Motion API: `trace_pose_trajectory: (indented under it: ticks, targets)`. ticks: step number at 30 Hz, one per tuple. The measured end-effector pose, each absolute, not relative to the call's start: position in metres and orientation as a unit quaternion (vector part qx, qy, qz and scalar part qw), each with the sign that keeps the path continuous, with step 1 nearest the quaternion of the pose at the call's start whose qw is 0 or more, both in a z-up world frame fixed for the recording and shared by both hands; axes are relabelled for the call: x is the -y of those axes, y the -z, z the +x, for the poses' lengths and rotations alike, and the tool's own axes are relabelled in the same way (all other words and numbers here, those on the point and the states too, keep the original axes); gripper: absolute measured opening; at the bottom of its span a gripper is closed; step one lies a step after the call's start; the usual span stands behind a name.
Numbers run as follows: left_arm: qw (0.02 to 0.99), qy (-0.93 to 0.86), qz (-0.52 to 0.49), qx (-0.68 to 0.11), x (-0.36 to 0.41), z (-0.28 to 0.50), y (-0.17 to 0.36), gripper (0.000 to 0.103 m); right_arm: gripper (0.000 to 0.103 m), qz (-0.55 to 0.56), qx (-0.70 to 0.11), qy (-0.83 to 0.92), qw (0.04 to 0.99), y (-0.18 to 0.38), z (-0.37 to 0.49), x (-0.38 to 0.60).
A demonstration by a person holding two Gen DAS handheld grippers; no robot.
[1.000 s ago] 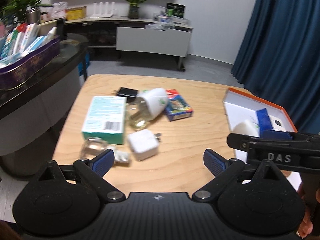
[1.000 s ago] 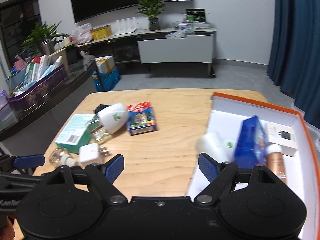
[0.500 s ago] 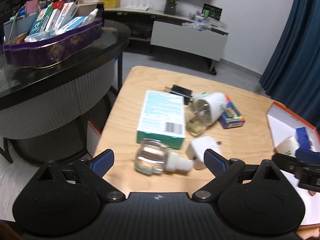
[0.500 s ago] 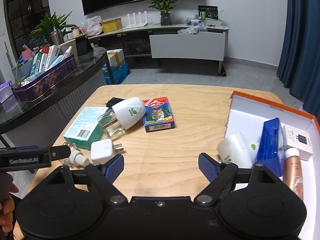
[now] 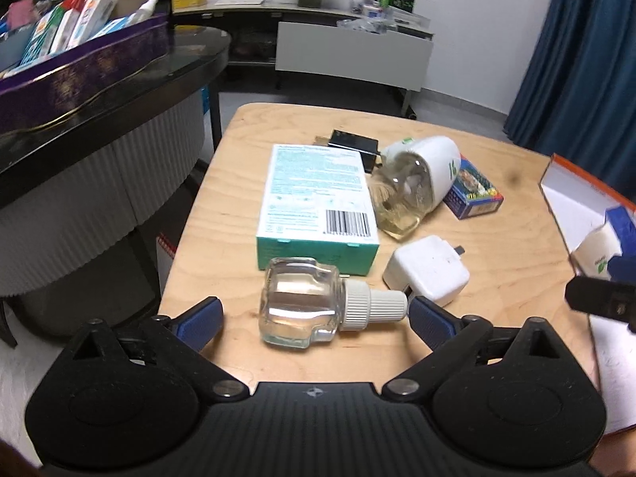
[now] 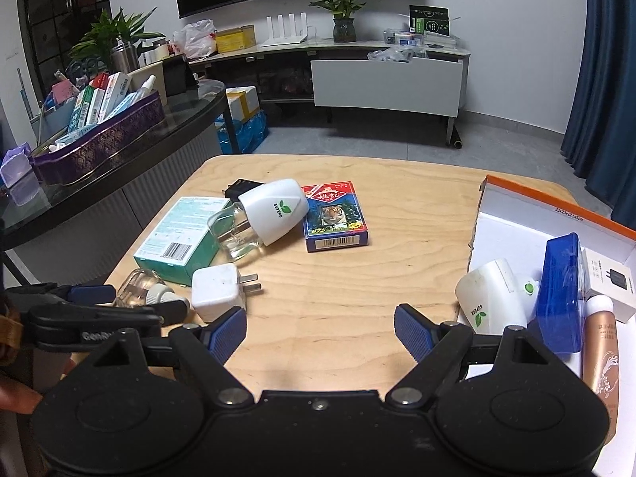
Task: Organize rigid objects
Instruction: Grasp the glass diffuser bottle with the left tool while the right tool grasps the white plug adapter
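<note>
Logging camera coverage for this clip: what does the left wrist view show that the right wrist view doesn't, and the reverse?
Left only: the whole refill bottle lying between the open left gripper.

Right only: the box interior, with blue case, tube and charger carton; the open right gripper.

Both: teal box, white charger, card deck, white diffuser.

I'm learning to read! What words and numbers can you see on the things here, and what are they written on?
"SUPERB": white plug-in diffuser lying on the table.
"SUPERB": second white diffuser in the orange box, printed sideways.
"33x23x12.5x5cm": inner wall of the orange box.
"Gen...": left claw; the rest is hidden.
Too small or blurred: card pack, teal box, both barcodes, gold tube.
</note>
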State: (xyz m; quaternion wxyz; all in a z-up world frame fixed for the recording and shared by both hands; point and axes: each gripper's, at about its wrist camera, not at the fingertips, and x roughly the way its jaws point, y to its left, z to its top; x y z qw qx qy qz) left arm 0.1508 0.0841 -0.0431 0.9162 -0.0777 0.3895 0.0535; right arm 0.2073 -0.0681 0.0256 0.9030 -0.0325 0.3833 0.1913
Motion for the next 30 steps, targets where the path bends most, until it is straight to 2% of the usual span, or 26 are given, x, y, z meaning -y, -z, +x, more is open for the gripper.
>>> trace_pose_trajectory:
  ticks: [6,9,10,30]
  targets:
    - [0.922,-0.051,-0.071,-0.376,-0.083,0.151,0.048,0.096,0.096,-0.033,-0.389,-0.192,0.901,-0.021,0.210,0.064]
    - [0.928,-0.048,-0.066,-0.365,-0.081,0.153,0.048,0.083,0.096,-0.039,-0.390,-0.197,0.899,-0.019,0.208,0.060]
    - [0.928,-0.048,-0.063,-0.363,-0.080,0.153,0.047,0.082,0.096,-0.041,-0.389,-0.197,0.899,-0.018,0.208,0.058]
    - [0.938,-0.089,-0.128,-0.310,-0.100,0.100,0.013,0.081,0.097,-0.089,-0.399,-0.287,0.866,0.018,0.246,-0.017]
